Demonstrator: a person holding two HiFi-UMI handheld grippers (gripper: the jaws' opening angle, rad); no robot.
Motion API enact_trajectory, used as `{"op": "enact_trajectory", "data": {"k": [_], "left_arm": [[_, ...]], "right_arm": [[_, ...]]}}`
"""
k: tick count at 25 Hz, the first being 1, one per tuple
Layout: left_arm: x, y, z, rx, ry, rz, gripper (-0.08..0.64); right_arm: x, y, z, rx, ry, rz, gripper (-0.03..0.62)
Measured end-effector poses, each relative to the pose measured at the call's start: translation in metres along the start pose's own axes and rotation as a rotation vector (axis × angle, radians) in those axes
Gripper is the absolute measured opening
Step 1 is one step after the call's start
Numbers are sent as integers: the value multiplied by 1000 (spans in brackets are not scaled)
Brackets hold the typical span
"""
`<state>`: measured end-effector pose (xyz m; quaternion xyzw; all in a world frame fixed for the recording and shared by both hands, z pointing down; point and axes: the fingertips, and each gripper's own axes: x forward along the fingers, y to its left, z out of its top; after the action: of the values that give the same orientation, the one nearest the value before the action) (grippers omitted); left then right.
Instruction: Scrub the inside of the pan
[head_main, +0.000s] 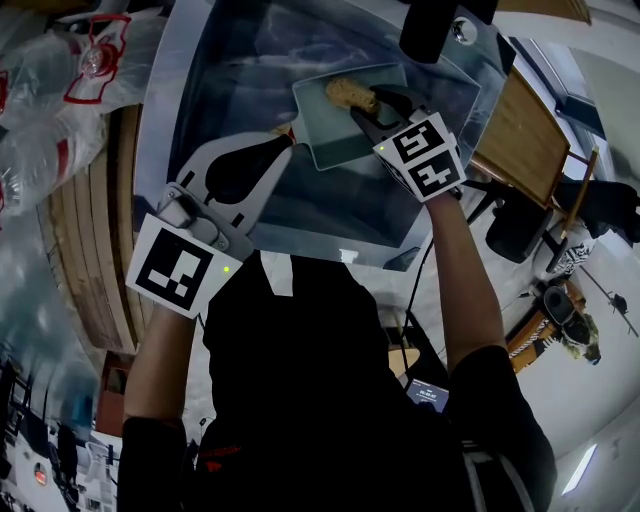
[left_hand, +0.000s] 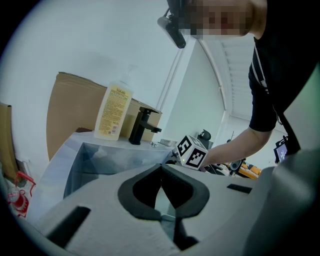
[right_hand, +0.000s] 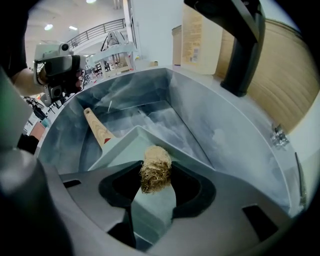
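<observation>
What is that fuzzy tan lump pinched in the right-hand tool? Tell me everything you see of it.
It is a tan, coarse-fibred scrubbing pad, oblong and shaggy, like dried plant fibre. The right tool is shut on its lower part, so its free end sticks out forward. It sits over the pale green square pan, within the grey sink. Whether it presses on the pan cannot be told.
</observation>
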<state>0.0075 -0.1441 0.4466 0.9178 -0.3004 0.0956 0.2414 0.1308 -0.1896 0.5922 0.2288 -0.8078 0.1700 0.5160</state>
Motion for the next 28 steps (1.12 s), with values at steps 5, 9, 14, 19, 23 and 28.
{"op": "enact_trajectory", "data": {"k": [5, 9, 14, 19, 23, 28], "left_arm": [[4, -2, 1, -2, 5, -2, 17], [5, -3, 4, 1, 1, -5, 17], [4, -4, 6, 2, -1, -8, 17], [-1, -5, 5, 5, -4, -12, 17], [-10, -5, 7, 12, -13, -13, 17], [-24, -5, 7, 13, -18, -10, 17]], "right_arm": [[-4, -14, -12, 5, 43, -36, 178], [-8, -25, -19, 3, 76, -68, 178], [-11, -31, -22, 9, 72, -87, 178], [-16, -20, -15, 7, 51, -80, 178], [-20, 1, -4, -20, 52, -60, 178], [-18, 36, 6, -74, 59, -10, 178]]}}
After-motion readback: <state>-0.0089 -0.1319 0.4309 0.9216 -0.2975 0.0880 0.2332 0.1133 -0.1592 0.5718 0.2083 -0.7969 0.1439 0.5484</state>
